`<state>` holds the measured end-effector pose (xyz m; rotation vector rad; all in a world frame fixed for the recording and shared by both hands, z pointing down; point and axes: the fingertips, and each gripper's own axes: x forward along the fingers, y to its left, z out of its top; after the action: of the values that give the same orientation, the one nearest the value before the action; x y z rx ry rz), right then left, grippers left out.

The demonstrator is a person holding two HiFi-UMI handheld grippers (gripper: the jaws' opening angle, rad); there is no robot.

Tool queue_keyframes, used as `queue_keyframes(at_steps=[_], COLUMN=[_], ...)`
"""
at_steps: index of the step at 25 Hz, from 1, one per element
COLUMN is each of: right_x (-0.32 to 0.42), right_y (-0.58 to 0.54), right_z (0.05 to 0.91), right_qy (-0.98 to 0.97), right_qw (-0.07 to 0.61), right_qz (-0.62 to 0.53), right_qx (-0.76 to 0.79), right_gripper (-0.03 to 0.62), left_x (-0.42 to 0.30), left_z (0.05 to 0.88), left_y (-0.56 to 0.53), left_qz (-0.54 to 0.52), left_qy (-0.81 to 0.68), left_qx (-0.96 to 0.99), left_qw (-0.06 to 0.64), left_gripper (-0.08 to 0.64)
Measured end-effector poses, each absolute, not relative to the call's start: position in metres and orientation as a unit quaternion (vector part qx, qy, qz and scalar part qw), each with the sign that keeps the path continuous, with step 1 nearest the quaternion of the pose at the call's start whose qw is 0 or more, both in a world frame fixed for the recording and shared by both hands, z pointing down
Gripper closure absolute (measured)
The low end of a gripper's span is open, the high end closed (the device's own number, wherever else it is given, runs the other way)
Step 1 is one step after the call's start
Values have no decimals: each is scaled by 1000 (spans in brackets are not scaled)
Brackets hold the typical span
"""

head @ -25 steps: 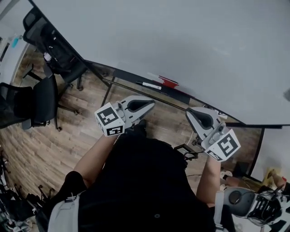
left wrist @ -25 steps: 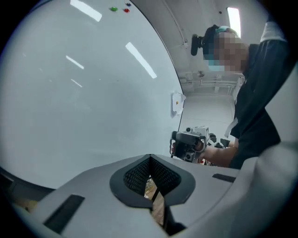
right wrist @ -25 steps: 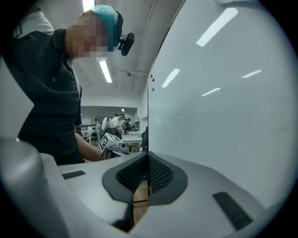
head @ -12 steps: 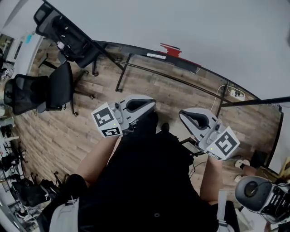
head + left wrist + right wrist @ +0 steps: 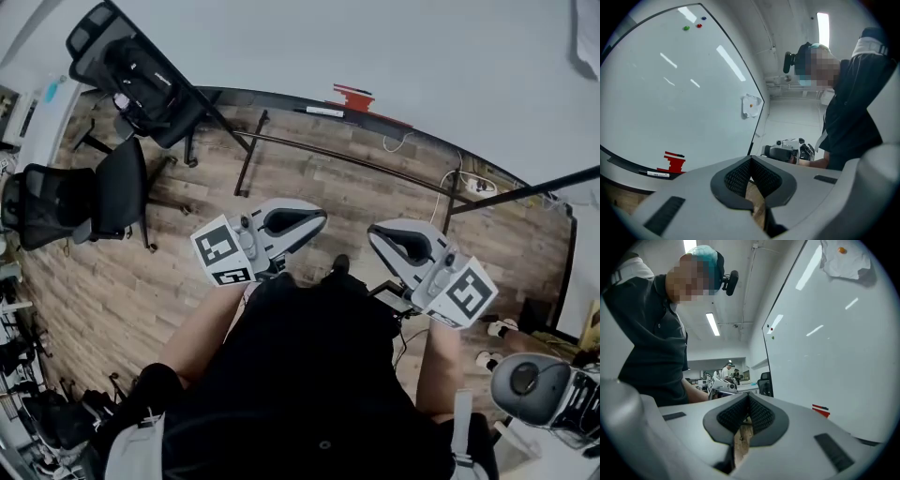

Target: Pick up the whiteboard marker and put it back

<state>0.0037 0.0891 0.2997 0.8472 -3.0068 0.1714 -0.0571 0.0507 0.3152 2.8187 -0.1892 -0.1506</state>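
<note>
The left gripper [image 5: 322,218] and right gripper [image 5: 373,235], closed and empty, were drawn back from the marker [image 5: 323,112], seemingly returned to the tray [image 5: 262,97].

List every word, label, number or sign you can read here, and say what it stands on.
Whiteboard marker: a label with dark print, too small to read.
Cubes on the left gripper and right gripper: black-and-white square patterns, no letters.
Nothing else bears readable text.
</note>
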Motion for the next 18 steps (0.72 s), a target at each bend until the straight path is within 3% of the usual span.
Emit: queue_keyframes(at_steps=[12,18], right_x=[-145,-185], right_y=[114,136], right_z=[304,312], right_qy=[-965,-960], right_qw=[28,39], right_qz=[68,74], right_qx=[254,267], right_gripper=[575,575], left_x=[-196,-242], left_z=[305,319], left_y=[85,105], left_qz=[-98,-108], left_qy=[-80,-74], left_qx=[978,974], left_qw=[167,186], left_gripper=[549,549])
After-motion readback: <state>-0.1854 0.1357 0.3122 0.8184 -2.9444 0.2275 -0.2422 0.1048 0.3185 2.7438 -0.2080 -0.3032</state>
